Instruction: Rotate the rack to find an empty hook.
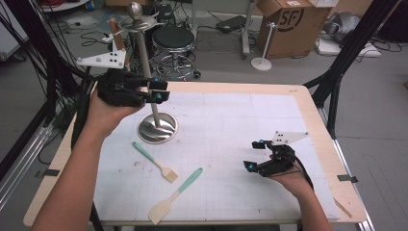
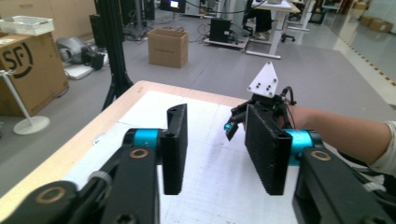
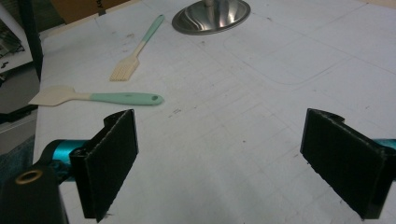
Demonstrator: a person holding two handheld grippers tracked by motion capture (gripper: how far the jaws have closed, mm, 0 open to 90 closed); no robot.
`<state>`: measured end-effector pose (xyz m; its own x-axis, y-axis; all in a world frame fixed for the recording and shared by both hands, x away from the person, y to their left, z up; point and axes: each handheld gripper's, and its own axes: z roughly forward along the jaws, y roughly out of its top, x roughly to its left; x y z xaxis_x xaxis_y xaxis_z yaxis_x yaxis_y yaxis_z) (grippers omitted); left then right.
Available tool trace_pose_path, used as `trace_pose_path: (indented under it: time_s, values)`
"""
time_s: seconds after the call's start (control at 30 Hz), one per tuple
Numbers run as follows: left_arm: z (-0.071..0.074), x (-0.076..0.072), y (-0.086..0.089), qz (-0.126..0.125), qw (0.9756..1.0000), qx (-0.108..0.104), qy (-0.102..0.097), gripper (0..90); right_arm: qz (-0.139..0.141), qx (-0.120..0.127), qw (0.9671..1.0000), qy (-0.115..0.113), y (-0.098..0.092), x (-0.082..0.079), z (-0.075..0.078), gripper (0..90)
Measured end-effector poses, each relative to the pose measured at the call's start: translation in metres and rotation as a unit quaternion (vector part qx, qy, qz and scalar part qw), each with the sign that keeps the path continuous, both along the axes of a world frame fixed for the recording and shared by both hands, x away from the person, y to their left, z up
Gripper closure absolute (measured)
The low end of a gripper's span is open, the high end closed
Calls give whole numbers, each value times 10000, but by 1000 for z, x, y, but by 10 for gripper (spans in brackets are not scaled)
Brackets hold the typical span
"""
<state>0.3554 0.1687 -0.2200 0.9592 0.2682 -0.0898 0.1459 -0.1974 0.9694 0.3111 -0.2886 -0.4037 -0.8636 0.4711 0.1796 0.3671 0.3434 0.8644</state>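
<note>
Spatula (image 1: 174,197), mint handle, lies at counter (image 1: 240,87) front edge, slotted turner (image 1: 155,161) just beyond, both flat on white mat. Steel stand (image 1: 157,126) with round base sits behind them. Left hand-held gripper (image 1: 160,91) raised beside stand's pole, jaws apart, nothing between. Right hand-held gripper (image 1: 255,155) low over mat at right, jaws wide, empty, well apart from utensils.

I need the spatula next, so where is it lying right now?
In the high view the spatula lies near the table's front edge, just right of the brush.
</note>
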Motion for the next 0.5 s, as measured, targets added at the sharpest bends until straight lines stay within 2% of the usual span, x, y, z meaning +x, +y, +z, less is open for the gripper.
trace_pose_path:
  time_s: [0.1, 0.37, 0.5]
  values:
    - [-11, 0, -1, 47, 9999, -3, 98, 481, 2, 8, 10000, -8, -1, -1, 1, 110]
    - [-44, 0, -3, 104, 9994, 169, 278, 396, 24, 5, 10000, -37, -3, -1, 1, 110]
    - [-58, -5, -9, 77, 9992, 275, 269, 361, 20, 4, 10000, -60, -2, -1, 2, 111]
